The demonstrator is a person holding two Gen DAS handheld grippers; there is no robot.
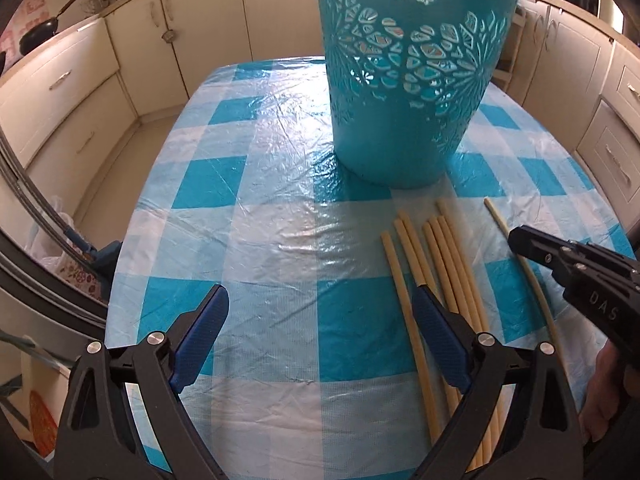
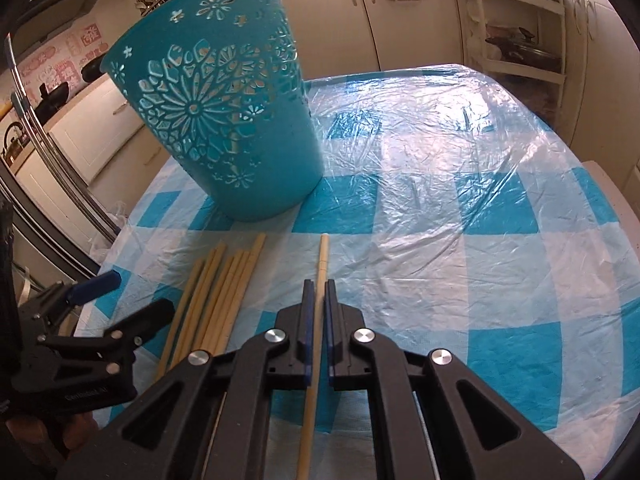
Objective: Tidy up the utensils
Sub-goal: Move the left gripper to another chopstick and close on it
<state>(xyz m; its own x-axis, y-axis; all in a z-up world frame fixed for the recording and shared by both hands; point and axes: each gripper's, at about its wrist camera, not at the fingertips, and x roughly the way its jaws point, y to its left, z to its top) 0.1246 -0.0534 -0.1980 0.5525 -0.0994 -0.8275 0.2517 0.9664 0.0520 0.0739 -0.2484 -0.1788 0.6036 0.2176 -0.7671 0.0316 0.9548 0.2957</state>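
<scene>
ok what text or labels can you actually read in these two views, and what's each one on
"DAS": white letters on the black body of the right tool, seen from the left wrist view; the word may run on out of view.
Pale lettering on the body of the left tool, in the right wrist view: too blurred to read.
Red and pink wall stickers behind the counter: too small to read.
The teal basket carries cut-out flowers only, no text.

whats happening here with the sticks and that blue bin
A person is tidying long pale chopsticks on a checked tablecloth using two hand-held grippers. The right hand-held gripper is shut on a single chopstick lying apart from the rest. The left hand-held gripper is open above the cloth beside the remaining bunch of chopsticks. The teal cut-out basket stands just beyond them.
</scene>
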